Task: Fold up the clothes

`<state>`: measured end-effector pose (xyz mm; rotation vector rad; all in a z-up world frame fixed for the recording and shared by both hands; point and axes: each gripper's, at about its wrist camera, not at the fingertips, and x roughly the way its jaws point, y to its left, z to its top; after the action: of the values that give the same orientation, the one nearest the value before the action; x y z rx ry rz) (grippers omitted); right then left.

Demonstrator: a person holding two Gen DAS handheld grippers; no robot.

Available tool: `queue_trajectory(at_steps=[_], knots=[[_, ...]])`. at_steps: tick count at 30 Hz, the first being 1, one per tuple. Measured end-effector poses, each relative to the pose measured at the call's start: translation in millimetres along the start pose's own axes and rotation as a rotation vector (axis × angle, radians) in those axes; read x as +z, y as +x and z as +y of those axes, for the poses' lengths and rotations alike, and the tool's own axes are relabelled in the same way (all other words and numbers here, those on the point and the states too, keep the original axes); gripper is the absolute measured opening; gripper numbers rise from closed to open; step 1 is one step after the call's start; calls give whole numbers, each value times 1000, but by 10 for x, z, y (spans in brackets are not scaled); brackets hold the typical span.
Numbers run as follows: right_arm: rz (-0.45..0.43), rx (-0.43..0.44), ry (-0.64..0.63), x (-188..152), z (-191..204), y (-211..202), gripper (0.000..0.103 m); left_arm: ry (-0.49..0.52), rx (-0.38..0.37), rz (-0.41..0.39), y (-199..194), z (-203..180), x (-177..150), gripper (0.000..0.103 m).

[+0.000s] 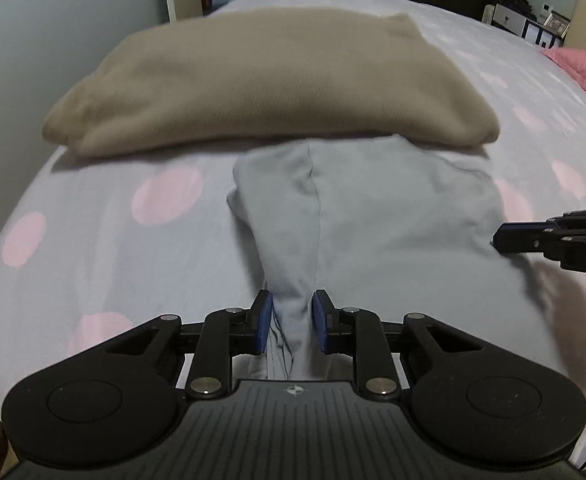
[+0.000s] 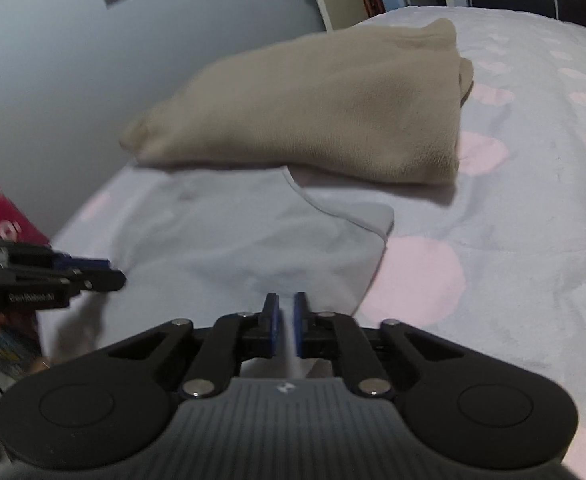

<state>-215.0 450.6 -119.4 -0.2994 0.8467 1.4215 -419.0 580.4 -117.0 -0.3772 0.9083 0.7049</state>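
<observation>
Grey garment [image 1: 373,216] on pink-dotted bedsheet [image 1: 93,240], folded beige blanket [image 1: 269,80] behind, grey wall [image 2: 53,80]

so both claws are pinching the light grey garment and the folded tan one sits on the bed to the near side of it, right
Not quite. Both the left claw and the right claw are pinching the light grey garment, but the folded tan one lies on the bed at the far side of it, over the grey garment's far edge. Both wrist views show this.
</observation>
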Motion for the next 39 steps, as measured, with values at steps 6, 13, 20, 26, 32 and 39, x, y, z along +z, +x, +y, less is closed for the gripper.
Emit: queue_trajectory(at_steps=[6, 13, 20, 26, 32, 39], knots=[[31, -13, -30, 41, 14, 57, 2, -6, 45, 4, -14, -54, -5, 27], [42, -5, 19, 72, 51, -317, 31, 33, 119, -17, -311, -260, -55, 39], [2, -37, -57, -34, 174, -800, 45, 12, 113, -68, -762, -707, -111, 60], [-20, -49, -120, -202, 218, -1144, 50, -71, 95, -70, -978, -1022, -306, 62], [-39, -54, -152, -360, 221, -1334, 54, -111, 142, -70, -1090, -1215, -490, 66], [-4, -82, -180, -624, 128, -1423, 60, -157, 197, -70, -1220, -1440, -704, 71]])
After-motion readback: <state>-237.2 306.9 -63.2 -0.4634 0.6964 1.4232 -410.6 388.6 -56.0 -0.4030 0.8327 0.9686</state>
